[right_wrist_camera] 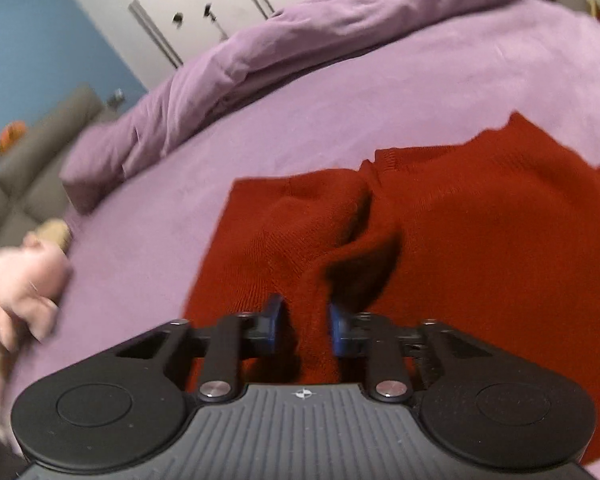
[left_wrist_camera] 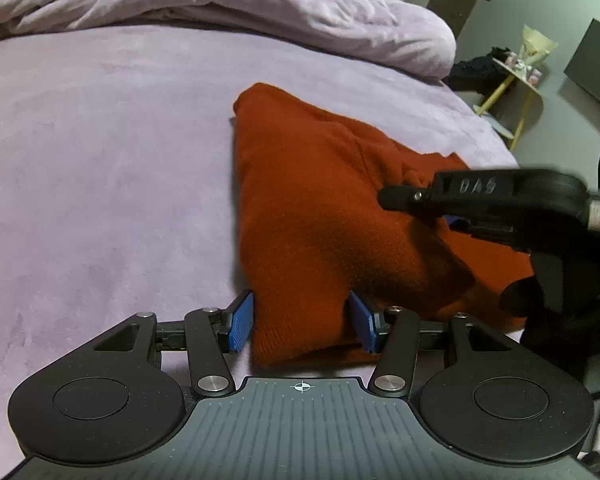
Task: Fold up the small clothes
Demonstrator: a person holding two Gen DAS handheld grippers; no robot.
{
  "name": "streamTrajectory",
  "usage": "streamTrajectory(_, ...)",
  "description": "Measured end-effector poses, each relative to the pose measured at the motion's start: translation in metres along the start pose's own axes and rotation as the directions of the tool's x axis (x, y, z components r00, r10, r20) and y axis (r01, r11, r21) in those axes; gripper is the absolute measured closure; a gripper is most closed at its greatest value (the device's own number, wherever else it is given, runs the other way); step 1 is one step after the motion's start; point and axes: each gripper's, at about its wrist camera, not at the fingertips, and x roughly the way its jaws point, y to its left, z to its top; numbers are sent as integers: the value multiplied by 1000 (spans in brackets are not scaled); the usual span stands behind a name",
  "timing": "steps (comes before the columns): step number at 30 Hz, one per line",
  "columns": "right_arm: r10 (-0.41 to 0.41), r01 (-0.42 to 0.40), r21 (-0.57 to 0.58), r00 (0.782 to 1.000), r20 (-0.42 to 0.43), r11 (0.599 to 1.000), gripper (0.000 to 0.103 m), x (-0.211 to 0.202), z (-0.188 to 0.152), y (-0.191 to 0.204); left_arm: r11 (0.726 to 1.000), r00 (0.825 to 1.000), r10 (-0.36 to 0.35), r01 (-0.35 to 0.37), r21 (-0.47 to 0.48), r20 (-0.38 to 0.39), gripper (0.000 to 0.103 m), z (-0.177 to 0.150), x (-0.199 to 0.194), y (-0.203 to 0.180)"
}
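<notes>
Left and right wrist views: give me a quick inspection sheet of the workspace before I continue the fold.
Surface: lilac bedsheet, bunched duvet at the far side.
Job's things: rust-red knit garment, partly folded, rumpled.
Clutter: nothing seen on the bed beside the garment.
Grippers: left gripper has cloth between its blue pads, not clamped; right gripper is closed on a raised fold; bare left hand, blurred.
Cables: nothing seen.
Surroundings: side table, grey sofa, white wardrobe doors.
</notes>
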Motion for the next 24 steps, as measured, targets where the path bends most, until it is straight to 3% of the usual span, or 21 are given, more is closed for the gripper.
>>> streamTrajectory(4,-76,89,-161,993,87,983,94,-18,-5,14,999,1000,-5,4,35,10,46,-5,-8,-7)
streamTrajectory(7,-125,164,-184,971,206,969,97,-45,-6,11,999,1000,-13,13,41,0,45,-11,-7,-6)
streamTrajectory(8,-124,165,-186,969,211,969,97,-48,-6,5,999,1000,0,0,38,-13,45,-12,-3,-7)
streamTrajectory(12,-113,116,-86,993,45,989,94,-26,-8,-31,1000,1000,-5,5,18,-24,45,-13,2,-3)
streamTrajectory(14,-33,32,43,999,26,999,88,-27,-8,-52,1000,1000,-17,17,10,-26,45,-12,1,0)
streamTrajectory(16,62,-70,207,997,45,976,63,-30,-4,-73,1000,999,-17,18,12,-31,45,-11,1,1)
streamTrajectory(17,96,-108,262,994,60,959,41,-30,-2,-79,1000,999,-15,15,14,-31,45,-11,1,0)
streamTrajectory(18,117,-133,304,991,68,944,28,-29,1,-82,1000,999,-12,12,16,-30,45,-11,2,-1)
streamTrajectory(20,157,-165,299,986,51,940,28,-17,10,-71,1000,1000,-3,3,22,-27,44,-13,2,-4)
streamTrajectory(23,136,-134,185,991,-1,974,28,4,21,-39,1000,1000,11,-10,21,-29,44,-15,1,-7)
streamTrajectory(24,124,-121,144,992,-12,982,40,9,23,-30,1000,999,13,-12,22,-30,44,-15,2,-7)
